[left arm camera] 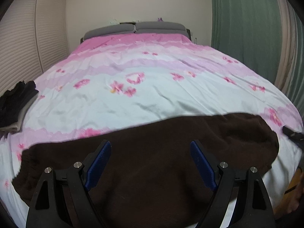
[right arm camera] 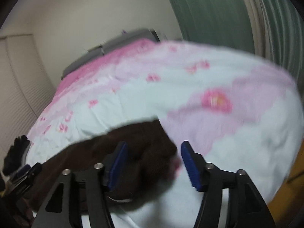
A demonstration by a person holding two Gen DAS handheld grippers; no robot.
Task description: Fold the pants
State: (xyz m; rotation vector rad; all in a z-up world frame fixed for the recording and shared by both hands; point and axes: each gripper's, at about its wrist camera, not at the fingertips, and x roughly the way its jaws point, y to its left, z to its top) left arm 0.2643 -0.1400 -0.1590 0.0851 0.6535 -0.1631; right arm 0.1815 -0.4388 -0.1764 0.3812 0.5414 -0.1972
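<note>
Dark brown pants (left arm camera: pixel 152 152) lie spread across the near edge of a bed with a pink and white flowered cover (left arm camera: pixel 144 72). My left gripper (left arm camera: pixel 151 148) is open, its blue-padded fingers (left arm camera: pixel 99 163) just above the middle of the pants, holding nothing. In the right wrist view, which is blurred by motion, my right gripper (right arm camera: pixel 153 152) is open above the right end of the pants (right arm camera: pixel 121 148), on the cover (right arm camera: pixel 209 98). The left gripper (right arm camera: pixel 26 171) shows at that view's far left. The right gripper's tip (left arm camera: pixel 291 133) shows at the left wrist view's right edge.
A stack of folded dark and grey clothes (left arm camera: pixel 15 102) sits on the bed's left edge. A grey headboard (left arm camera: pixel 136 28) stands at the far end. White louvred doors (left arm camera: pixel 24 43) are on the left, green curtains (left arm camera: pixel 247 28) on the right.
</note>
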